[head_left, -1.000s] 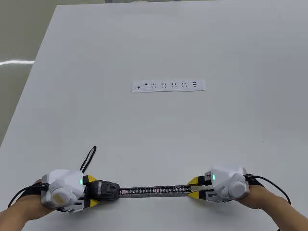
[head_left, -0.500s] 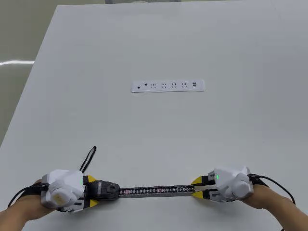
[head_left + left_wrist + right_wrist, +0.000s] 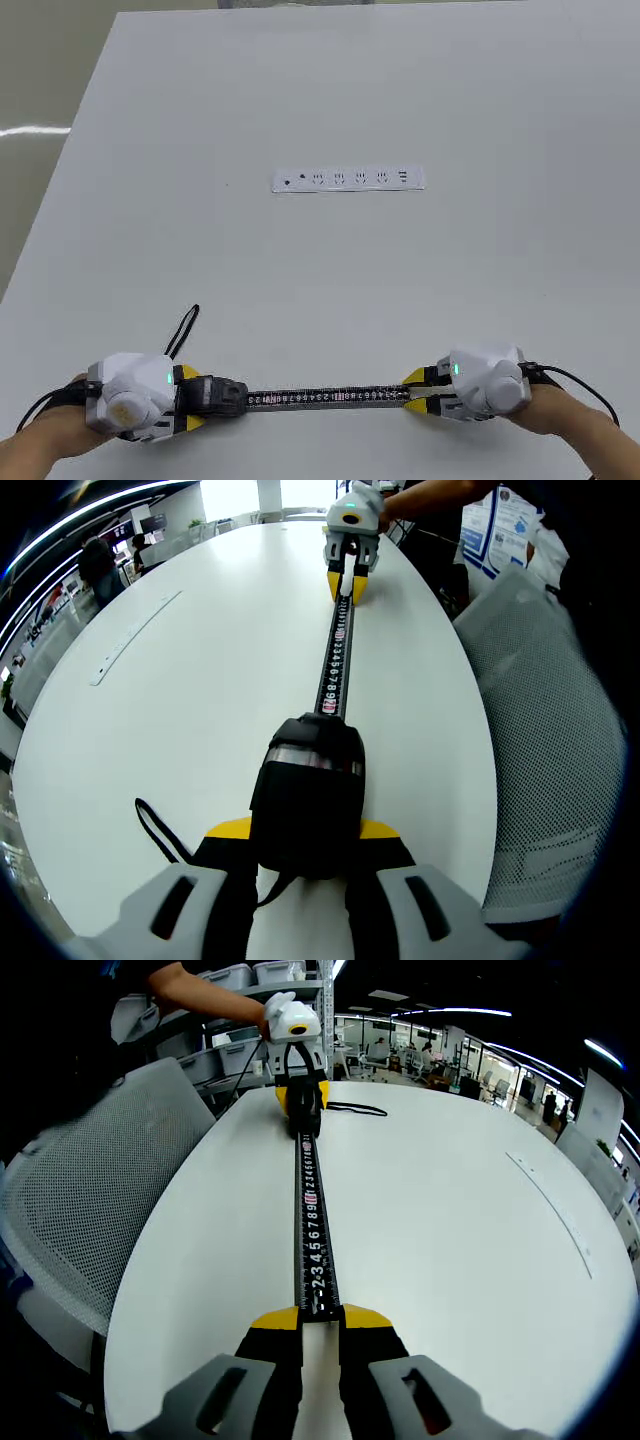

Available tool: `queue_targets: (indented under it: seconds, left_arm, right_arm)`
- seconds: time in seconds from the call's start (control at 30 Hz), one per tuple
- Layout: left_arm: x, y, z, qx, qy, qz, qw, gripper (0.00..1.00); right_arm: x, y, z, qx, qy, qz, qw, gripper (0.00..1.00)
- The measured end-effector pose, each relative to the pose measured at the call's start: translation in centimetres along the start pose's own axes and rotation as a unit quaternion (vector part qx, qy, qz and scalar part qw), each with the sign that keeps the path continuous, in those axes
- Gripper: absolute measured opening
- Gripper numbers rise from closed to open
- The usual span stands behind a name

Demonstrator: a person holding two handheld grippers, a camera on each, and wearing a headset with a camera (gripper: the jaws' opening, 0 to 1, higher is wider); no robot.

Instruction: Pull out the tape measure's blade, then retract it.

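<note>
At the lower left of the head view, gripping the black tape measure case [image 3: 228, 395] with the left gripper [image 3: 195, 396], jaws pressed against its two sides, with its black wrist strap [image 3: 184, 330] looped up-frame on the white table [image 3: 150, 200]. Across the bottom centre, holding the blade [image 3: 325, 397] drawn out straight along the tabletop, numbers showing, with a white power strip [image 3: 348, 179] well apart at upper centre. At the lower right, pinching the blade's end with the right gripper [image 3: 412, 391], jaws closed on it
</note>
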State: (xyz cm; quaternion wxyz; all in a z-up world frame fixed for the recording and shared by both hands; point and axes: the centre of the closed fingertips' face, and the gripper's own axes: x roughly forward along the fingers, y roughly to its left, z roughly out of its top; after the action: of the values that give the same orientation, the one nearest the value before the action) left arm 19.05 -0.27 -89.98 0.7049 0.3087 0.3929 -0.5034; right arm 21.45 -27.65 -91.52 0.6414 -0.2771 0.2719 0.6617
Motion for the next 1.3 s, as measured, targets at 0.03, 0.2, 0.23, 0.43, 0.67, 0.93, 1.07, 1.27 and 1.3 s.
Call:
queue_targets:
  seconds: [0.03, 0.2, 0.23, 0.43, 0.67, 0.93, 1.07, 1.27, 1.3]
  left_arm:
    - [0.01, -0.01, 0.04, 0.000, 0.000, 0.000, 1.0000, 0.30]
    - [0.14, 0.00, 0.18, -0.003, -0.001, 0.000, 1.0000, 0.30]
    - [0.15, 0.02, 0.20, -0.004, -0.001, -0.001, 1.0000, 0.30]
    - [0.21, 0.05, 0.15, -0.003, 0.001, -0.002, 1.0000, 0.30]
    - [0.20, 0.03, 0.14, -0.003, 0.002, -0.004, 1.0000, 0.30]
    - [0.27, -0.01, 0.13, -0.002, 0.003, -0.004, 1.0000, 0.31]
    - [0.41, 0.00, 0.05, 0.005, 0.006, -0.001, 1.0000, 0.31]
    - [0.43, 0.05, 0.05, 0.000, 0.006, 0.001, 1.0000, 0.32]
    - [0.45, 0.06, 0.02, 0.001, 0.006, 0.002, 1.0000, 0.32]
  right_arm:
    - [0.02, -0.04, 0.03, -0.001, 0.001, -0.001, 1.0000, 0.11]
    - [0.09, -0.19, -0.09, -0.001, 0.004, 0.001, 1.0000, 0.11]
    - [0.10, -0.24, -0.07, -0.001, 0.004, 0.000, 1.0000, 0.11]
    - [0.12, -0.09, 0.03, -0.001, 0.007, 0.006, 1.0000, 0.13]
    - [0.10, -0.07, 0.08, -0.005, 0.015, 0.008, 0.9998, 0.14]
    - [0.05, -0.05, 0.02, -0.010, 0.019, 0.009, 0.9997, 0.15]
    - [0.17, -0.01, -0.17, -0.012, 0.021, 0.010, 0.9997, 0.18]
    - [-0.07, 0.16, -0.11, -0.012, 0.024, 0.008, 0.9996, 0.21]
    - [-0.12, 0.22, -0.09, -0.012, 0.023, 0.007, 0.9996, 0.22]
